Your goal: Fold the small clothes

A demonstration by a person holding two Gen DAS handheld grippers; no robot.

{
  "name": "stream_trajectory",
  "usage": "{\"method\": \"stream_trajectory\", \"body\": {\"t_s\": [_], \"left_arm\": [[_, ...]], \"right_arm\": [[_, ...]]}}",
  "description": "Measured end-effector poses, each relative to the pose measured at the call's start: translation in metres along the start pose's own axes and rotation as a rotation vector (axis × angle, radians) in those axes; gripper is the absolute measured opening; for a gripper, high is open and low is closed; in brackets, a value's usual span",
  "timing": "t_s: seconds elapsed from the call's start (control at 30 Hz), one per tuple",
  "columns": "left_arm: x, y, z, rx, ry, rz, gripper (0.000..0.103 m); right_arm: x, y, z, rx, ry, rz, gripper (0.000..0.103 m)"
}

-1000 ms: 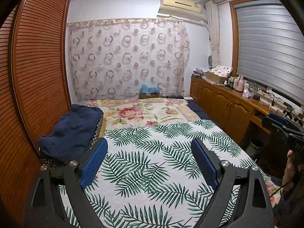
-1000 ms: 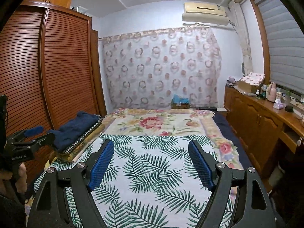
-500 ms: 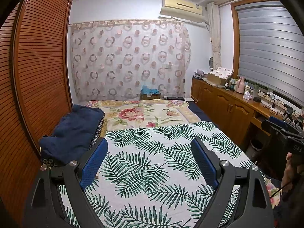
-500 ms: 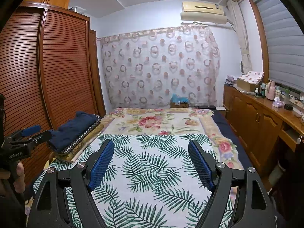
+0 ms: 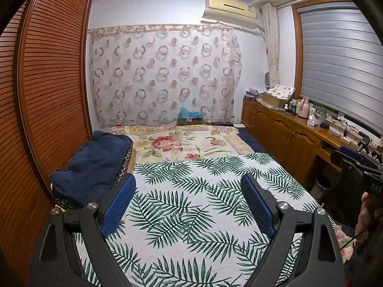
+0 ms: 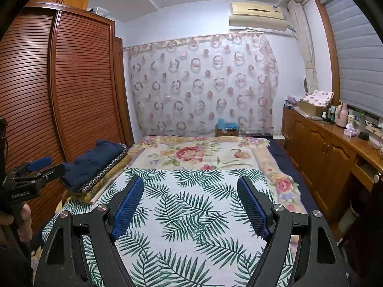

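Observation:
A white cloth with green palm leaves [image 5: 191, 205] [image 6: 191, 215] lies spread flat on the bed. My left gripper [image 5: 189, 184] hovers above its near part, open, nothing between its blue pads. My right gripper [image 6: 190, 186] hangs over the same cloth, open and empty. A folded dark blue garment [image 5: 93, 165] [image 6: 95, 160] rests on a patterned stack at the bed's left edge, ahead and left of both grippers. The right gripper's body [image 5: 359, 167] shows at the left wrist view's right edge; the left gripper's body [image 6: 26, 177] shows at the right wrist view's left edge.
A floral blanket [image 5: 182, 143] covers the far half of the bed. A slatted wooden wardrobe [image 5: 47, 91] stands along the left. A wooden cabinet [image 5: 282, 134] with bottles and boxes runs along the right under a window blind. A curtain [image 5: 162, 76] hangs at the back.

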State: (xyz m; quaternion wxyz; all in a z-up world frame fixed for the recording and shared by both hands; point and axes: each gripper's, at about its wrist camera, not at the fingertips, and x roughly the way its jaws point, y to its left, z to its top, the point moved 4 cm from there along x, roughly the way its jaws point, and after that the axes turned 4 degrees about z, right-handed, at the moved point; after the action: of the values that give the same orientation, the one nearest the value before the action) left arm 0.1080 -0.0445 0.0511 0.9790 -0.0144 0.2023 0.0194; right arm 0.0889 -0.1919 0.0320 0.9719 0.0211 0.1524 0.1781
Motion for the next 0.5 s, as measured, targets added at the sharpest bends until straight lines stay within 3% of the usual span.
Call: {"method": "stream_trajectory", "body": {"t_s": [0.5], "left_arm": [[-0.0005,0.0009,0.0004,-0.002,-0.002,0.0,0.09]], "right_arm": [[0.0004,-0.0103,0.0014,-0.007,0.001,0.008,0.082]]}}
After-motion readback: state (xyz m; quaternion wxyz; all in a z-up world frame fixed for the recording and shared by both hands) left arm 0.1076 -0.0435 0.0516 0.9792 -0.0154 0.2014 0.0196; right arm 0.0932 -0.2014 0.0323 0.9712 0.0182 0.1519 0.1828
